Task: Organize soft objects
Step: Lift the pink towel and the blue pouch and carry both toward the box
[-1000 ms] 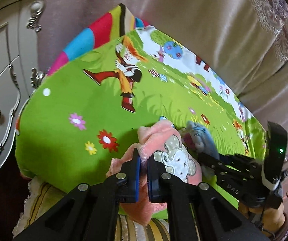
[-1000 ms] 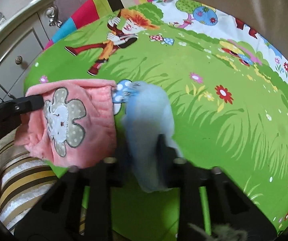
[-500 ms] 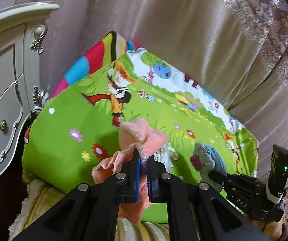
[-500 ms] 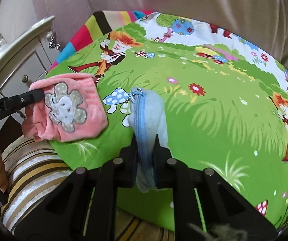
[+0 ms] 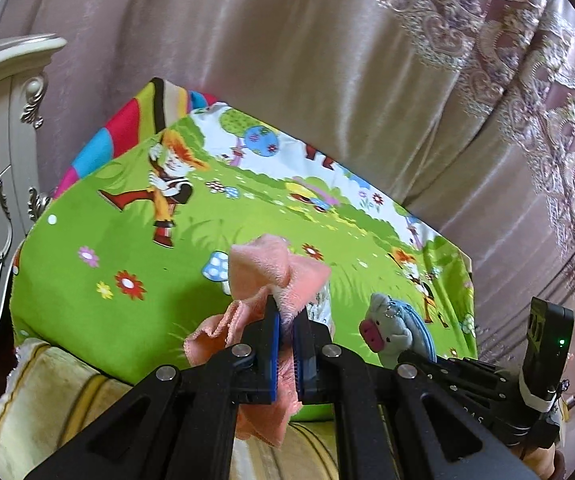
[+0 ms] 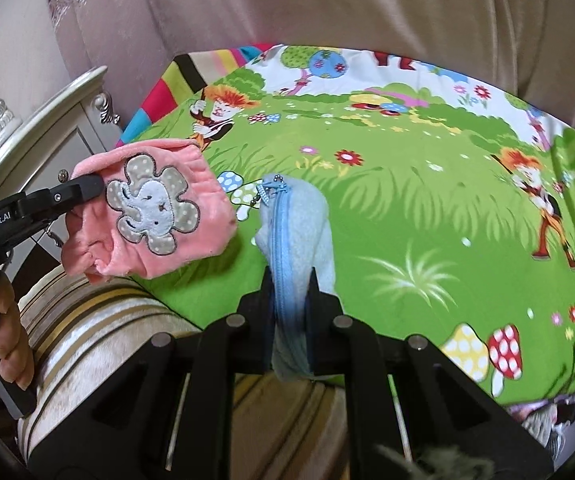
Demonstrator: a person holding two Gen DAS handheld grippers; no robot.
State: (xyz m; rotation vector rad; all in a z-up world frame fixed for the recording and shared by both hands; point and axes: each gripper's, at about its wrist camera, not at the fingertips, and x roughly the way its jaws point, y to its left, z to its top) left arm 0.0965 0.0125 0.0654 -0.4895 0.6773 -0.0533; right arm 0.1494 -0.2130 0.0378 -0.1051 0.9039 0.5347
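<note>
Pink plush pouch (image 6: 149, 216) w/ the grey elephant patch is pinched in your left gripper (image 5: 286, 322), jaws together on its upper edge, fabric bunched up betw. the blue pads. It hangs clear of the cartoon play mat (image 6: 427, 216), out past the mat's near-left corner and over the striped cushion (image 6: 99, 320). Your right gripper (image 6: 289, 280) is clamped on the grey pig coin purse (image 6: 299, 216), jaws tight on the blue zipper side, pig face pointing away from you in the left wrist view (image 5: 391, 328). The purse sits above the mat's near edge, just beside the pouch but not touching it.

Both items look lifted, so the step in hand is prob. carrying them off to wherever they get sorted; no bin or basket shows in either view, so I can't tell the target.

To do it well:
- Keep both grips closed; plush slips, esp. the pouch, which is held by a thin bunched edge.
- Keep the two apart so the purse's bead chain (image 6: 261, 196) doesn't snag the pouch's nap.
- Move level and slow, no swinging; the pouch's loose lower part dangles below the jaws.
- Mind the white carved cabinet (image 6: 53, 120) near the mat's left edge when you swing left.
</note>
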